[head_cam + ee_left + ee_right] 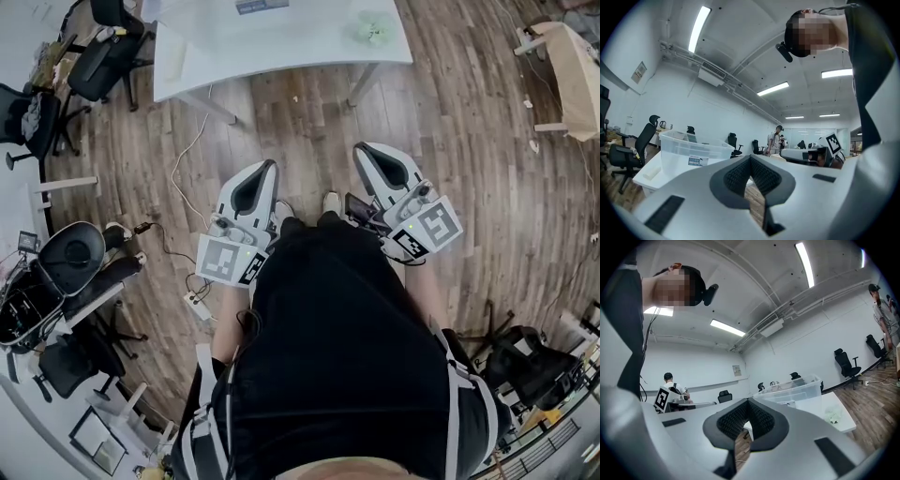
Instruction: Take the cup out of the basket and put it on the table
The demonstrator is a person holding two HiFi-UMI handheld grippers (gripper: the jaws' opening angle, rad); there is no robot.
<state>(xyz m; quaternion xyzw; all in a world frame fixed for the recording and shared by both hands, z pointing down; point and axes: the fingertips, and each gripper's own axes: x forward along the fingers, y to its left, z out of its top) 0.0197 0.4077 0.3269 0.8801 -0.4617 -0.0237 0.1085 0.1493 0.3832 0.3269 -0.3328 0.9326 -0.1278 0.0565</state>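
Both grippers are held level at waist height, apart from the white table (pixel 281 52) ahead. My left gripper (pixel 269 167) is shut with nothing in it, its pads meeting at the tip (pixel 750 157). Likewise, my right gripper (pixel 361 150) is shut and empty (pixel 748 401). A clear plastic basket (pixel 691 154) stands on the table, also seen in the right gripper view (pixel 794 389). No cup can be made out inside it. A small pale green thing (pixel 373 28) lies on the table's right part (pixel 833 416).
Wooden floor lies between me and the table. Black office chairs (pixel 103 56) stand at the left, another chair (pixel 75 258) close by my left side. A white cable (pixel 187 159) and power strip (pixel 197 305) lie on the floor. A wooden piece of furniture (pixel 572 66) is at the right. People stand far off.
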